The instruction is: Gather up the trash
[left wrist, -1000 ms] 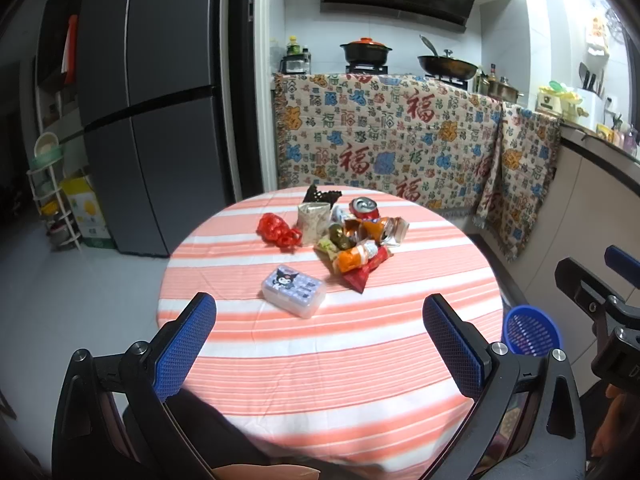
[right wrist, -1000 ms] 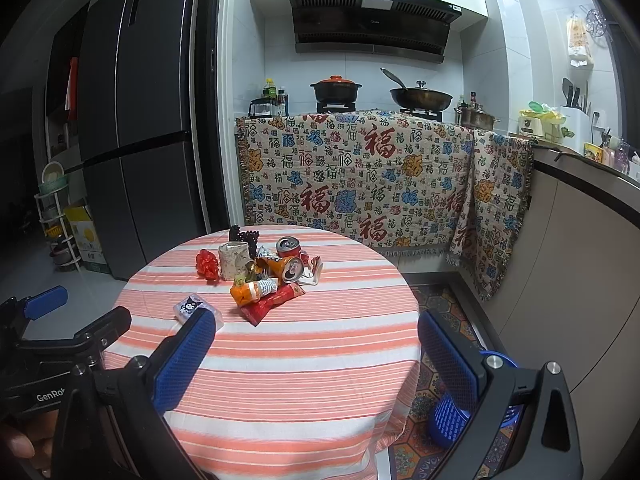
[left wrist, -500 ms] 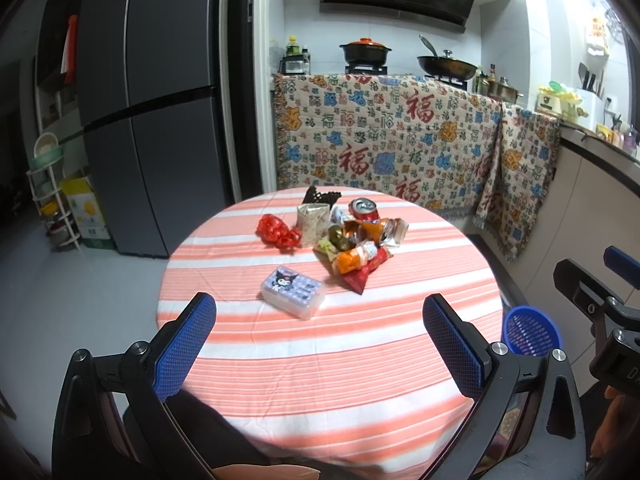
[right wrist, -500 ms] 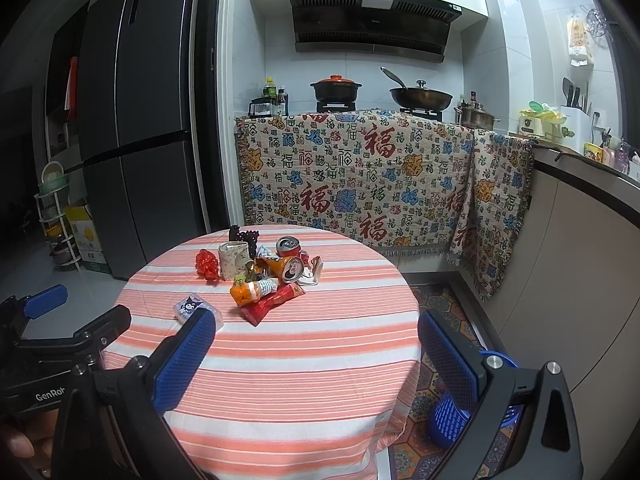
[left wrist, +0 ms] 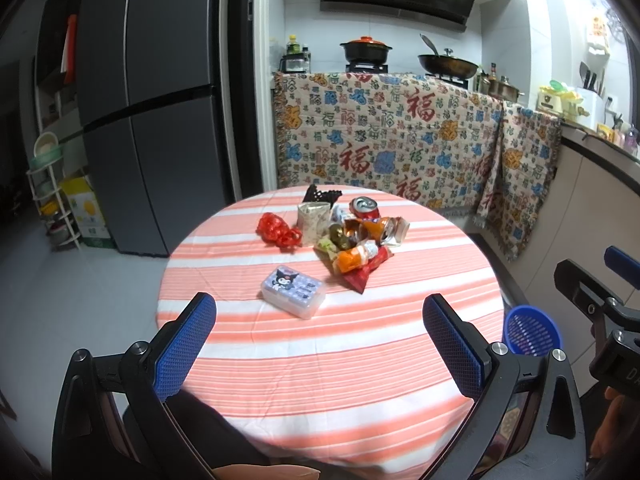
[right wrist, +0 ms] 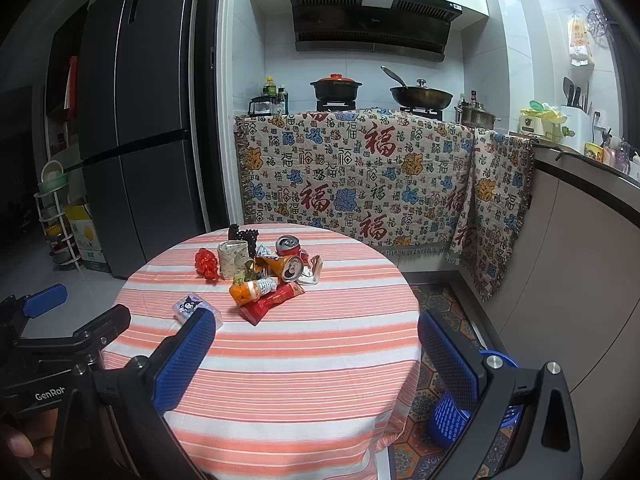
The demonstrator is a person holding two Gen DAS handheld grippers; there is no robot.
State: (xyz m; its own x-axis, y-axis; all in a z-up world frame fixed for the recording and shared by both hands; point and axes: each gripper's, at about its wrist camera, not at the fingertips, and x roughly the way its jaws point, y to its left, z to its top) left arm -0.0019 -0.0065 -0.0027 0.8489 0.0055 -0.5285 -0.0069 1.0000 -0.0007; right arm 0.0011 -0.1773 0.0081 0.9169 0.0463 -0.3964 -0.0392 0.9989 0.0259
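Round table (left wrist: 320, 360) w/ orange-white striped cloth fills mid frame in both views; fridge (left wrist: 160, 100) behind on the left, patterned cloth (right wrist: 360, 176) draped over the counter at back. Blue mesh basket (left wrist: 531, 330) on floor just off table's right edge; left cam looks into its open mouth, right cam catches only the lower side (right wrist: 448, 420) behind own finger. Trash pile (left wrist: 348, 236) sits on far half of table, well apart from both tools. Within pile, big to small: red snack wrapper (right wrist: 269, 302) flat, long axis diagonal, near end toward table's front; beige paper cup (right wrist: 234, 258) upright, mouth up; orange can (right wrist: 285, 266) on its side, top facing cam in right view; red can (right wrist: 289, 243) upright at back, top visible; orange crumpled wrapper (left wrist: 354, 258) atop red wrapper; red crumpled plastic (left wrist: 278, 230) left of cup, touching or just beside, can't tell; dark packet (left wrist: 320, 194) behind cup. Tissue pack (left wrist: 293, 290) w/ cartoon print lies flat nearer cam, apart from pile, long axis diagonal. Left gripper (left wrist: 319, 336) level over near table edge, blue pads spread wide, nothing between. Right gripper (right wrist: 316, 354) same pose, pads spread wide, pointing at table from right of left one. Right cam shows left tool's body at lower left w/ fingers of hand (right wrist: 18, 446) on it; left cam shows right tool's side at right edge.
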